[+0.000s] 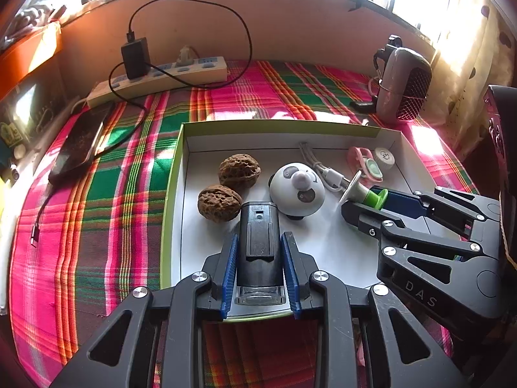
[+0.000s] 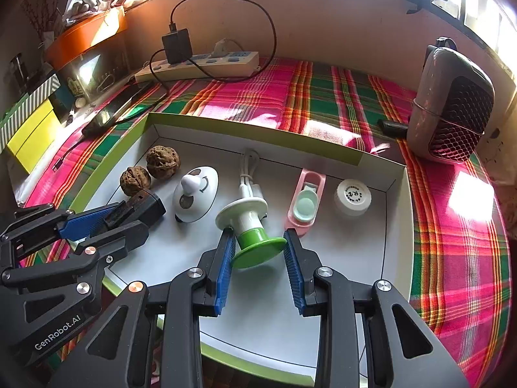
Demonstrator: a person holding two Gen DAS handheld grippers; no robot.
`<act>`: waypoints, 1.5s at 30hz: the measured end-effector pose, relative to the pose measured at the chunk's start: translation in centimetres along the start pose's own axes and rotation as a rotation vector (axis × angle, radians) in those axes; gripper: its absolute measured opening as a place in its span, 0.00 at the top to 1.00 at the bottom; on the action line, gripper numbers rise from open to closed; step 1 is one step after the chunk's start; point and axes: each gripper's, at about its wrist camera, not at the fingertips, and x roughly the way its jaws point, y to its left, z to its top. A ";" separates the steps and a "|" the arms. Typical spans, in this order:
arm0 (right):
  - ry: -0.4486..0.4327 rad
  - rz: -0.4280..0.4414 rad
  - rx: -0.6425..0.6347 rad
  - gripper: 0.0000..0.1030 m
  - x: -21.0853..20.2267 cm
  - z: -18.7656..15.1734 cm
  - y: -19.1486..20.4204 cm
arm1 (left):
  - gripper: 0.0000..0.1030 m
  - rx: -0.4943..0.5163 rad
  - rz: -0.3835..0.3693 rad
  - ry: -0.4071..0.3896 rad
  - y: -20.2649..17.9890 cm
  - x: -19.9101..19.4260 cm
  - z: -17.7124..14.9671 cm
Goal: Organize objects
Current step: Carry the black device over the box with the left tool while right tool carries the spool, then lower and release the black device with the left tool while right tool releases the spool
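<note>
A shallow white box with a green rim (image 1: 176, 168) (image 2: 106, 174) lies on the plaid cloth. My left gripper (image 1: 260, 239) is shut on a black rectangular device (image 1: 258, 236) (image 2: 145, 205) over the box's near left part. My right gripper (image 2: 258, 236) (image 1: 365, 207) is shut on a green and white spool-shaped piece (image 2: 250, 226) (image 1: 365, 190) above the box floor. In the box lie two walnuts (image 1: 239, 171) (image 2: 161, 161), a white panda-face dome (image 1: 297, 190) (image 2: 195, 194), a white cable (image 2: 248, 171), a pink case (image 2: 307, 203) and a small white round tin (image 2: 352, 195).
A power strip (image 1: 161, 76) (image 2: 200, 64) with a black charger and looped cable sits at the back. A phone (image 1: 80, 142) lies at the left. A grey mesh-fronted speaker (image 2: 452, 106) (image 1: 404, 84) stands at the back right. Boxes (image 2: 32, 123) are stacked at far left.
</note>
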 end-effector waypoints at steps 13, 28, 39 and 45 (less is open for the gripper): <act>-0.012 -0.015 -0.010 0.68 0.4 0.3 0.7 | 0.76 0.014 0.022 -0.009 0.0 0.3 0.0; -0.024 -0.046 -0.012 0.68 0.5 0.2 0.9 | 0.75 0.022 0.035 -0.030 -0.2 0.2 0.0; -0.027 -0.064 -0.006 0.61 0.3 -0.2 0.7 | 0.72 0.017 0.026 -0.034 -0.2 -0.1 0.0; -0.035 -0.068 -0.005 0.60 0.0 -0.4 0.8 | 0.71 0.006 0.029 -0.040 0.0 -0.4 -0.1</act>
